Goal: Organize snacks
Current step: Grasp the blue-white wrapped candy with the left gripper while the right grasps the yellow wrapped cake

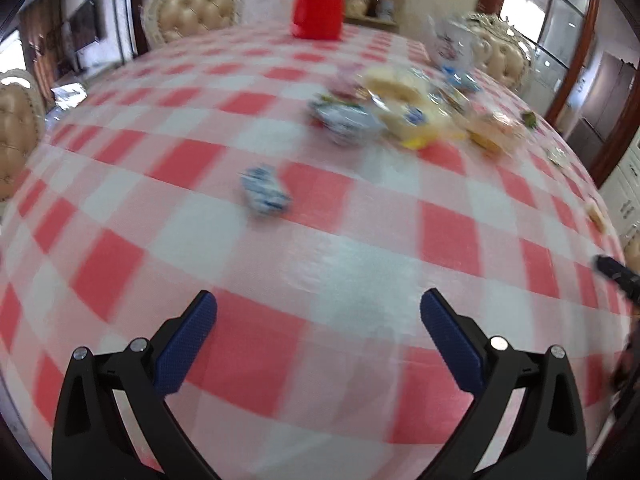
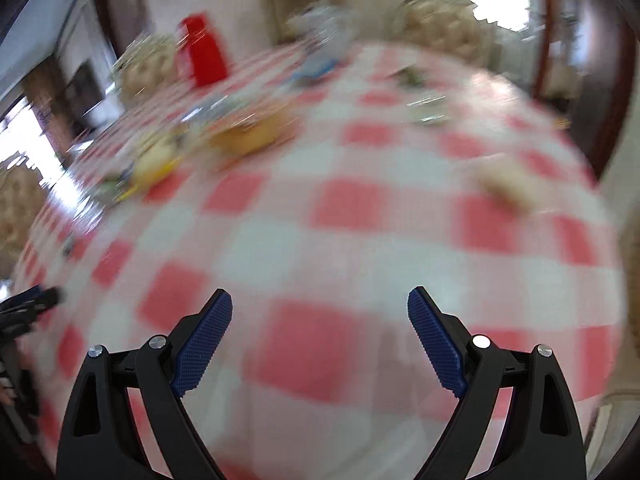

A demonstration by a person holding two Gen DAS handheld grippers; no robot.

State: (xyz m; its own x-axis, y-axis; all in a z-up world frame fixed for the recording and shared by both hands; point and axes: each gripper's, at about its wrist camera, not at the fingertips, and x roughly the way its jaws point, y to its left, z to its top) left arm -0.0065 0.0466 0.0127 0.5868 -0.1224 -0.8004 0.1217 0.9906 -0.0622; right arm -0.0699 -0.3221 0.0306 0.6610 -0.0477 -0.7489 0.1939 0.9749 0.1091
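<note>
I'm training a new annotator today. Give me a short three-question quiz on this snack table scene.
1. True or false: the left tool is holding a snack.
2. Which item lies alone, nearest the left tool? A) blue-and-white wrapped snack B) red container C) white teapot
3. Fill in: the tablecloth pattern is red and white ____.

Key: 1 false, both it and the right tool are open and empty; 2 A; 3 checks.

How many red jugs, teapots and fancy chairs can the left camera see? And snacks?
Red jug: 1
White teapot: 1
Padded chairs: 3
Total: 5
Snack pile: too blurred to count.
</note>
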